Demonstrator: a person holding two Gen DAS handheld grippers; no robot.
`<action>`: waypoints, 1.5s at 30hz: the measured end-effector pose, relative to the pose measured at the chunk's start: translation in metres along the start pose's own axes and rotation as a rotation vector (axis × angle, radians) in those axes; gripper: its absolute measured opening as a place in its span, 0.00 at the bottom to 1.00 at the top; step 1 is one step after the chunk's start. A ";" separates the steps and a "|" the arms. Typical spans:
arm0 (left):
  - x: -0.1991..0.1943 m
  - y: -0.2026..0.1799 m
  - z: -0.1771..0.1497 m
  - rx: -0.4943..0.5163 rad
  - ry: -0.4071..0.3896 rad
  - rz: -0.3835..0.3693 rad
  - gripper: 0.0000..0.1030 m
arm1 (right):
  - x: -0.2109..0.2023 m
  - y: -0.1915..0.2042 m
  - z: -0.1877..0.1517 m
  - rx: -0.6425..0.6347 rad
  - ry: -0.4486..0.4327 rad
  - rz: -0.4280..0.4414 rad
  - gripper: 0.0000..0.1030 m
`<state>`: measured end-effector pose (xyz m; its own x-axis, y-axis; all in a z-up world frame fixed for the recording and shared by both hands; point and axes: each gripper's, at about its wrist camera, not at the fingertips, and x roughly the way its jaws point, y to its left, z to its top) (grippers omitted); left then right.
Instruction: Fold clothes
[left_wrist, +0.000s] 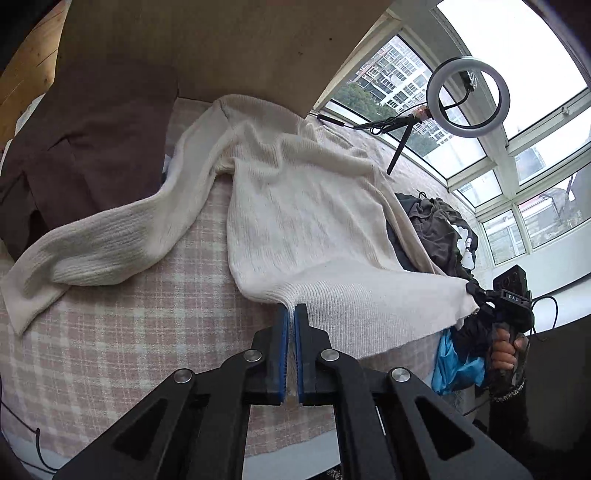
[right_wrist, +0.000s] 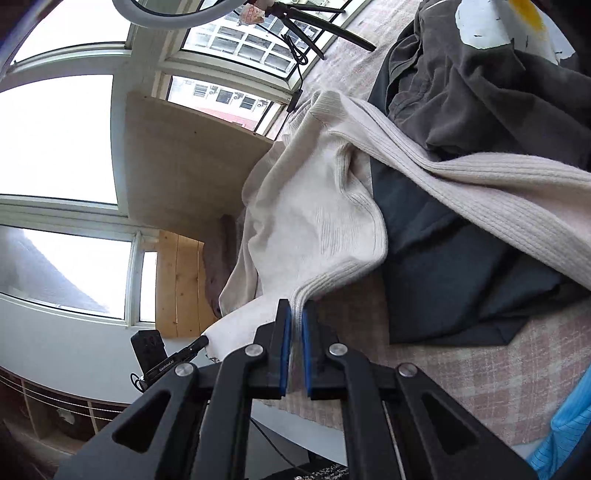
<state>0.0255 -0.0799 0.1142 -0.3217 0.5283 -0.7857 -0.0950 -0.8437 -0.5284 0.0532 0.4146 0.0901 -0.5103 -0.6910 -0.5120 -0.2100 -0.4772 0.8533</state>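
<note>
Left gripper (left_wrist: 292, 314): closest to my left lens; its blue-padded jaws are pinched tight on the ribbed hem of the cream sweater (left_wrist: 295, 206).
Right gripper (right_wrist: 296, 317): closest to my right lens; jaws likewise clamped on a ribbed corner of the same hem, a sliver of knit showing between the pads.
Sweater position: I see it spread on the pink plaid bed cover (left_wrist: 140, 325), hem toward me and lifted between the two grips, one sleeve (left_wrist: 99, 243) trailing off to the left.
Left view only: a brown garment (left_wrist: 88, 147) lies past the sleeve; the ring light (left_wrist: 468, 96) shows whole on its small tripod by the window; the right gripper appears from outside, held by a hand (left_wrist: 504, 354), its tips at the far hem corner.
Right view only: wooden cubby shelving (right_wrist: 55, 417) low by the wall, contents too dim for me to name; the tip of the left gripper at the hem's other corner; a pale wooden panel (right_wrist: 192, 166) against the window.
Clothes pile: dark grey and black garments (right_wrist: 480, 110) heaped to the right, touching the sweater, whose edge drapes over them; one carries a white and yellow print (right_wrist: 495, 26).
Blue fabric (right_wrist: 565, 432): at the bed's edge, beside the pile.
Containers: apart from those cubbies I can make out none.
</note>
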 end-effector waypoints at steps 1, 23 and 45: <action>-0.006 0.000 0.005 -0.003 -0.003 -0.003 0.02 | -0.002 0.005 -0.002 -0.007 -0.001 -0.006 0.06; 0.053 0.025 -0.110 0.016 0.179 0.080 0.01 | 0.021 -0.061 -0.113 -0.070 0.110 -0.450 0.06; 0.127 -0.046 -0.145 0.140 0.236 0.212 0.20 | 0.012 -0.057 -0.101 -0.113 0.123 -0.459 0.06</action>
<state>0.1253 0.0401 -0.0081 -0.1226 0.3338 -0.9346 -0.1829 -0.9332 -0.3093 0.1434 0.3788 0.0253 -0.2821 -0.4514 -0.8465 -0.2949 -0.7988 0.5243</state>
